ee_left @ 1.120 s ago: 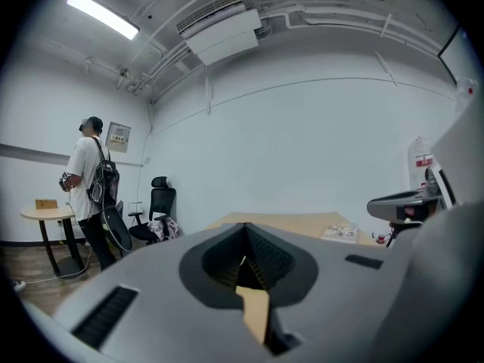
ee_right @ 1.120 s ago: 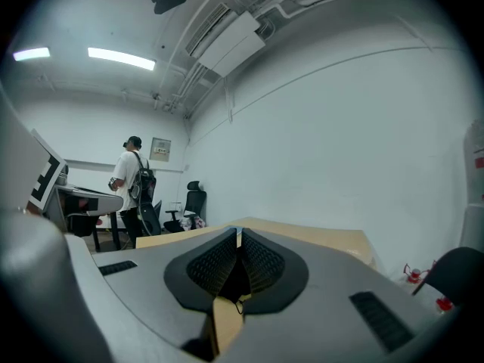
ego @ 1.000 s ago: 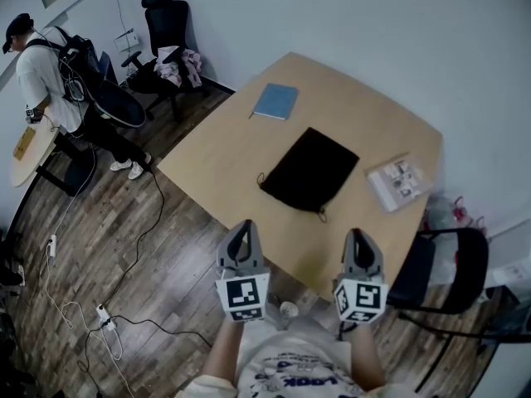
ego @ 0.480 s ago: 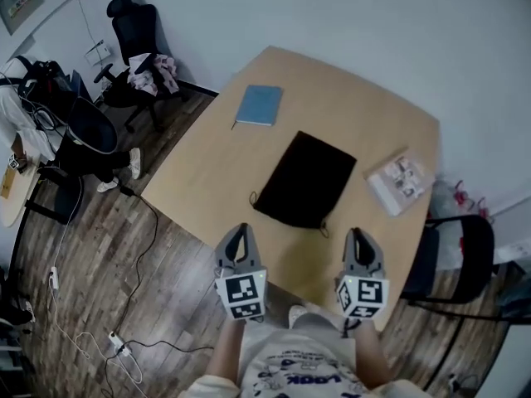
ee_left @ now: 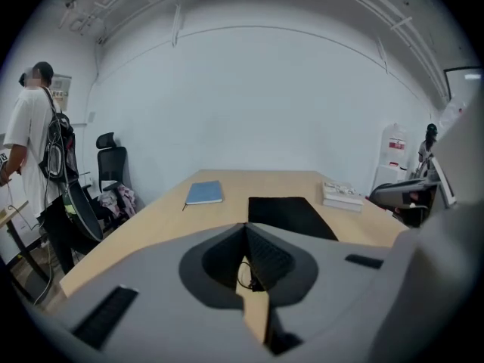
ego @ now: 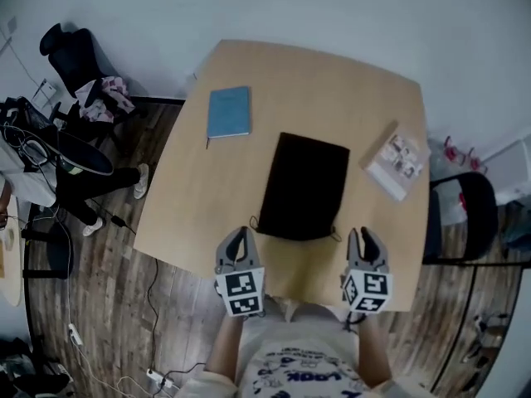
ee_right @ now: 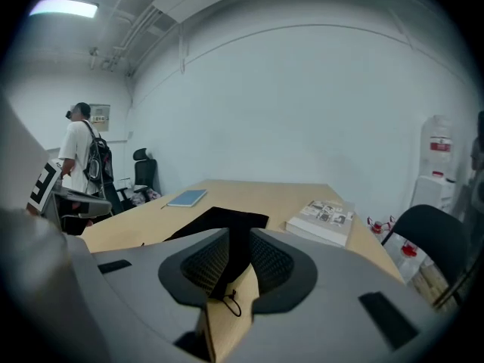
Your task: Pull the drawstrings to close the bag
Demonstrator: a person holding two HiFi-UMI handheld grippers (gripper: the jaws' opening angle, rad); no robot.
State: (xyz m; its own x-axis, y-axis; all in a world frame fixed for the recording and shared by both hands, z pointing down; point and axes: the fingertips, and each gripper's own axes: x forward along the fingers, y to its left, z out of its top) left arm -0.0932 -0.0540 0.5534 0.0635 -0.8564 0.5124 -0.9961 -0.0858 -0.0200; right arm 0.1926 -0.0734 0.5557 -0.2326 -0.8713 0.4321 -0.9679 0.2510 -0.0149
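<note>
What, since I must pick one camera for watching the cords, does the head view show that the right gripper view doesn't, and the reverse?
Only the head view: the wood floor with its cables, and the whole black bag from above.
Only the right gripper view: a look between the right gripper jaws, which are opening with nothing between them. A cord loop lies on the table beyond the gap. It also shows a ceiling light.
Both: black bag, blue notebook, book, table.
</note>
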